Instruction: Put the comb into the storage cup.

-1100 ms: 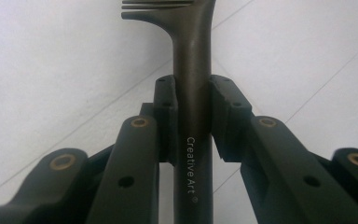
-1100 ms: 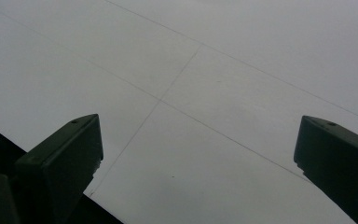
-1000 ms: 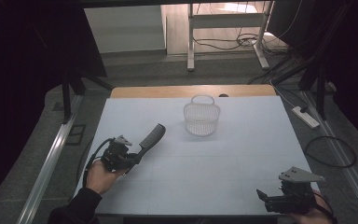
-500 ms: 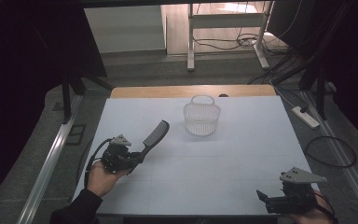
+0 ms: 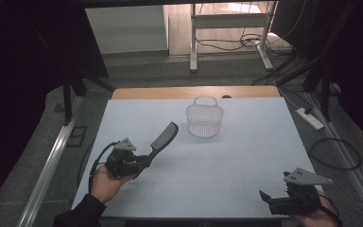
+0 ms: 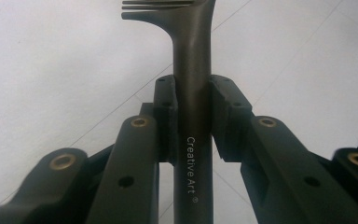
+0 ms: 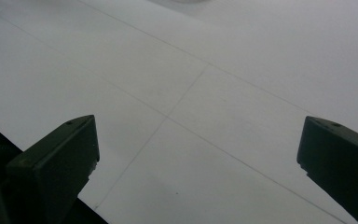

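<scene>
The left tongs (image 5: pixel 144 160) clamp the comb (image 5: pixel 163 136) by its handle, teeth aimed toward the basket (image 5: pixel 204 120), likely for dropping in, while the right tongs (image 5: pixel 269 201) rest wide open, empty, above the counter (image 5: pixel 246 156).

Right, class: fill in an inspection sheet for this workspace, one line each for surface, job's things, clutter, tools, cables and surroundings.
Surface: white table top with faint grid lines; wooden edge at the far side.
Job's things: dark comb, handle clamped in the left tool, teeth end pointing toward the white mesh basket, which stands upright, apart from it.
Clutter: nothing seen.
Tools: left tool shut on the comb handle; right tool open, nothing between its jaws, at the table's near right corner.
Cables: black cable trailing from the left tool; loose cables on the floor at right.
Surroundings: white power strip on the floor; metal frame legs beyond the table.
</scene>
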`<action>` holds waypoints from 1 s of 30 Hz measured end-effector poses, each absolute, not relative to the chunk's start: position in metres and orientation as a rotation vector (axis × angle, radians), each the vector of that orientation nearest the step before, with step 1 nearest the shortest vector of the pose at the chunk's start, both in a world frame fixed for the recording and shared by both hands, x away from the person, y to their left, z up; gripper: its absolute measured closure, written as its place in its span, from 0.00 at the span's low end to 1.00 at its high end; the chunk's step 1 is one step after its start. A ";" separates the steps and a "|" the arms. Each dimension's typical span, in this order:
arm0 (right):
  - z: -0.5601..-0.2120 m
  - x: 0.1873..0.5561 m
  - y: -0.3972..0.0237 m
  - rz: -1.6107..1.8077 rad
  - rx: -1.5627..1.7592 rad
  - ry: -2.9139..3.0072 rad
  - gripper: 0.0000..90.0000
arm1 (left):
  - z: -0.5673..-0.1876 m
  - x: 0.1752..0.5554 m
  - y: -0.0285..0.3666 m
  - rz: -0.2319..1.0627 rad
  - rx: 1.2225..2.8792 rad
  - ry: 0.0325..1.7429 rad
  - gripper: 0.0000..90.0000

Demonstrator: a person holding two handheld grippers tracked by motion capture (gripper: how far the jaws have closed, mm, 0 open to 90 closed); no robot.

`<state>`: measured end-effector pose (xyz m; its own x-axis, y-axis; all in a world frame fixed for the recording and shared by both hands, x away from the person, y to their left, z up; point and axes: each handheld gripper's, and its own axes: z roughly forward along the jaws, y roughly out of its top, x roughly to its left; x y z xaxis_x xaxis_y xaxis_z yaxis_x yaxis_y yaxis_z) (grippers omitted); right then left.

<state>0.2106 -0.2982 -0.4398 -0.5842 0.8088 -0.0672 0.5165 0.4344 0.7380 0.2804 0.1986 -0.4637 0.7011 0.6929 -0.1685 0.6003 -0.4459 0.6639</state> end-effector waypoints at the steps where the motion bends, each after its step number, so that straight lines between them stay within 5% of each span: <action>1: -0.439 0.211 -0.298 0.968 1.120 2.279 0.00 | -0.463 0.280 0.198 0.161 2.182 0.975 0.81; 30: -0.416 0.235 -0.261 1.269 1.012 2.325 0.00 | -0.460 0.271 0.178 0.134 2.135 0.915 0.81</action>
